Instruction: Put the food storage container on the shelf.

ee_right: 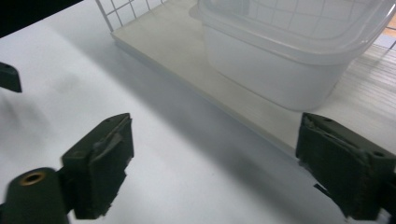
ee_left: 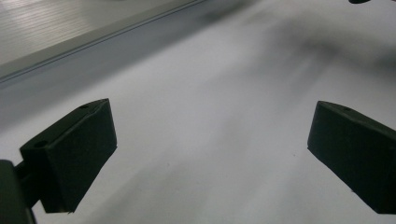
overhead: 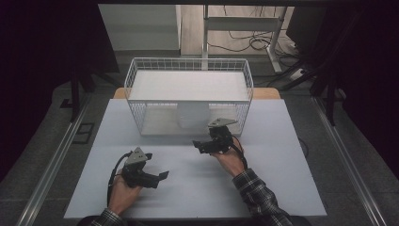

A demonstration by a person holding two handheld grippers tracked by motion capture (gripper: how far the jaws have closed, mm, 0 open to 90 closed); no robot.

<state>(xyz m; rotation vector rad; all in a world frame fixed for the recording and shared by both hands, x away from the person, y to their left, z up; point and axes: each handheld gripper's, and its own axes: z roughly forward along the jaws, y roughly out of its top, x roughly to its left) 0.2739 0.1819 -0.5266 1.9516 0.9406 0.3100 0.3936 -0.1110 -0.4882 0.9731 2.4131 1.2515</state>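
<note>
A white wire rack (overhead: 136, 80) stands at the far side of the table, its open front facing me and a flat white top on it. Inside, on its pale floor board (ee_right: 182, 56), sits a translucent plastic container (overhead: 193, 117) (ee_right: 271, 70). My right gripper (overhead: 197, 145) (ee_right: 215, 168) hovers just in front of the rack's (ee_right: 112, 14) lower edge, open and empty, with the container a short way ahead. My left gripper (overhead: 163, 175) (ee_left: 210, 154) is lower left over the bare table, jaws wide apart with nothing between them.
The white table top (overhead: 277, 188) spreads around both hands. Metal rails (overhead: 51, 165) run along both sides of the table. Behind the rack are a white frame (overhead: 244, 23) and loose cables (overhead: 254, 42) on the floor. The left gripper's jaw tip (ee_right: 9, 77) shows far left.
</note>
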